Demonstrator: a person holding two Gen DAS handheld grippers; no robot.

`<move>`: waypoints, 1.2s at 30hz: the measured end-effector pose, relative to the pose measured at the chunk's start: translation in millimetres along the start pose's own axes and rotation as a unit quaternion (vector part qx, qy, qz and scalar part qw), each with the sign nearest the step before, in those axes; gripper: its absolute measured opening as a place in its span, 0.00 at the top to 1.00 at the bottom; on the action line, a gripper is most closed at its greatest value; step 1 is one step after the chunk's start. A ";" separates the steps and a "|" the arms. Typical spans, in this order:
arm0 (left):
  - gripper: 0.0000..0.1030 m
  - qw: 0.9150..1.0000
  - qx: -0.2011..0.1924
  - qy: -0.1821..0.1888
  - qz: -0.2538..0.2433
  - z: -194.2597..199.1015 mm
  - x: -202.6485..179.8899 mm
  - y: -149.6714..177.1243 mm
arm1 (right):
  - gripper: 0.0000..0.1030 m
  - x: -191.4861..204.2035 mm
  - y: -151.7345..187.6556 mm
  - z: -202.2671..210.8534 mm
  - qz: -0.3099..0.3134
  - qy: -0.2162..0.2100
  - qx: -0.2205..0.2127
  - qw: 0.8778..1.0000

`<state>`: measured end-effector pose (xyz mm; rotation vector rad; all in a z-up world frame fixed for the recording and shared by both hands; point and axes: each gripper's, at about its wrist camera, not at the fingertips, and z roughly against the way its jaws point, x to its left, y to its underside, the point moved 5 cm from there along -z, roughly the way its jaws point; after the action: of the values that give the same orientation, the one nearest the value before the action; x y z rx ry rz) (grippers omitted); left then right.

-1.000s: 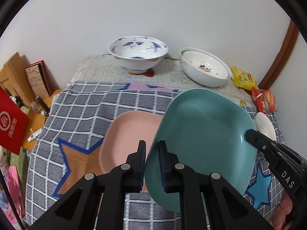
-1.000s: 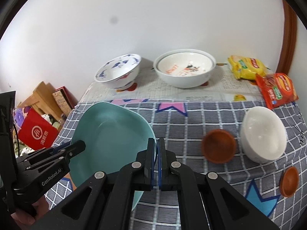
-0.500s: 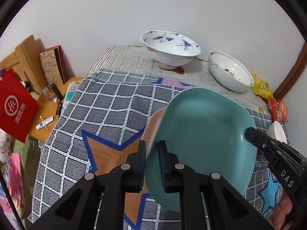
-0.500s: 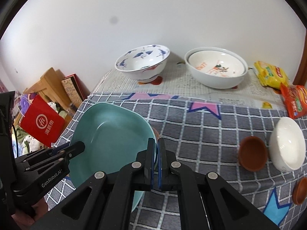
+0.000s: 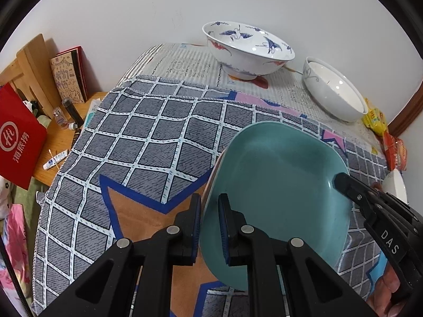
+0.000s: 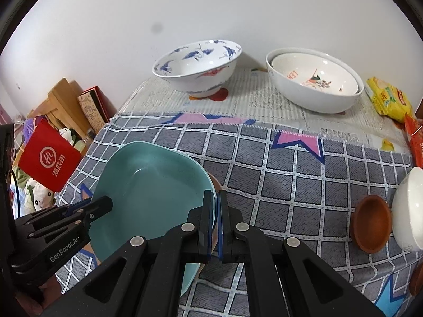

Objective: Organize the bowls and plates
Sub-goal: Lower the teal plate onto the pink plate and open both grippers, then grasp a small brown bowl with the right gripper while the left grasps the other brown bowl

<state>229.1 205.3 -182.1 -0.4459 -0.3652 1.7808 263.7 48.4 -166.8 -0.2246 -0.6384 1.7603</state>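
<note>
Teal plate (image 5: 275, 185) up over the checked cloth (image 5: 148, 142) | left gripper (image 5: 208, 227) pinches its near edge | right gripper (image 6: 216, 227) pinches its other edge | pink plate (image 5: 211, 182) peeks out underneath

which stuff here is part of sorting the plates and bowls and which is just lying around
Job: teal plate, pink plate under it, crane bowl, nested white bowls, small white bowl, brown dish.

Lying about: snack packets, red bag, notebook.
</note>
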 end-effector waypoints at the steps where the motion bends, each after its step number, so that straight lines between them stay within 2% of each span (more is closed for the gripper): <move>1: 0.87 1.000 0.002 0.000 0.000 -1.8 0.0 -0.2 | 0.97 0.6 0.3 -2.2 0.004 0.002 0.001 1.000; 6: 0.87 1.000 0.007 -0.004 -0.004 -10.0 -0.4 -2.4 | 0.97 0.4 0.9 -16.8 0.015 0.010 0.007 1.000; 9: 0.83 1.000 0.012 -0.002 -0.008 -13.3 -0.2 -0.3 | 0.95 1.9 4.4 -26.4 0.030 0.011 0.018 0.999; 12: 0.70 1.000 0.012 -0.009 -0.008 -10.5 0.4 2.1 | 0.92 1.3 5.7 -25.2 0.036 0.011 0.012 0.999; 13: 0.69 1.000 0.009 -0.014 -0.011 -8.4 0.5 2.6 | 0.90 0.2 6.1 -24.7 0.033 0.008 0.015 0.999; 15: 0.68 1.000 0.000 -0.024 -0.015 -2.6 0.9 2.9 | 0.86 -3.7 7.1 -20.5 0.021 -0.009 0.016 1.000; 23: 0.66 0.999 -0.018 -0.023 -0.020 24.7 -11.7 4.2 | 0.83 -23.0 17.8 17.3 0.008 -0.010 -0.006 1.000; 28: 0.66 0.999 -0.028 -0.007 -0.035 39.8 -41.5 8.6 | 0.73 -60.3 31.8 61.0 -0.002 0.017 -0.033 0.999; 32: 0.65 0.998 -0.032 0.012 -0.048 48.9 -74.7 15.4 | 0.70 -107.6 45.6 101.5 -0.031 0.054 -0.056 0.996; 36: 0.58 0.997 -0.038 0.022 -0.068 55.5 -108.0 23.5 | 0.68 -159.2 63.3 141.9 -0.058 0.091 -0.081 0.991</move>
<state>206.5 94.1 -132.8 -0.5018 -0.4224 1.6258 190.9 -154.1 -110.3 -0.4457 -0.6488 1.5563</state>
